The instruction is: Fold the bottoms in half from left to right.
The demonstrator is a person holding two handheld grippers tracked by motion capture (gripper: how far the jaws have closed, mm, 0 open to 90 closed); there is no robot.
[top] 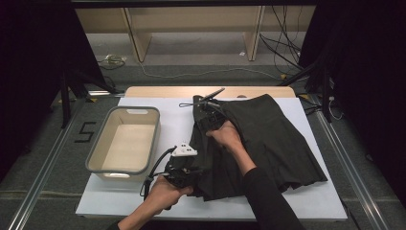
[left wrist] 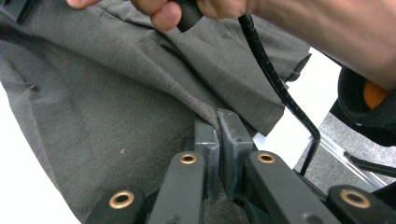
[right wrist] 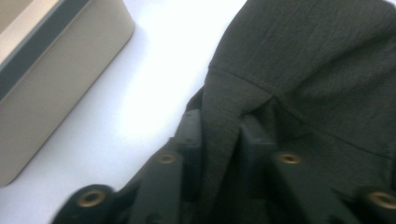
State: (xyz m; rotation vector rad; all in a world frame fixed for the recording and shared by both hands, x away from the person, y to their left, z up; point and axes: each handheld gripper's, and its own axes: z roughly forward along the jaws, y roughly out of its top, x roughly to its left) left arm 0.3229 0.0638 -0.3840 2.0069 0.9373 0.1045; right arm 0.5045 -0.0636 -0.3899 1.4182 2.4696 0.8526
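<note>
Both grippers (top: 184, 170) (top: 207, 117) on flat skirt (top: 277, 139), waistband leftward

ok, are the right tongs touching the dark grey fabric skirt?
Touching. The right gripper view shows the right tongs pinching a fold of the dark grey fabric skirt between both pads.

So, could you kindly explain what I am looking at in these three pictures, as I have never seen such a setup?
A person works at a table with hand-held tongs, one per hand. The high view looks down from above; the other two come from cameras riding on the tongs. On the white surface lie a dark grey garment and an empty beige bin. The left tongs pinch the garment's near edge, their pads shut on the cloth. The right tongs grip a fold of it farther up, cloth bunched between the jaws.
</note>
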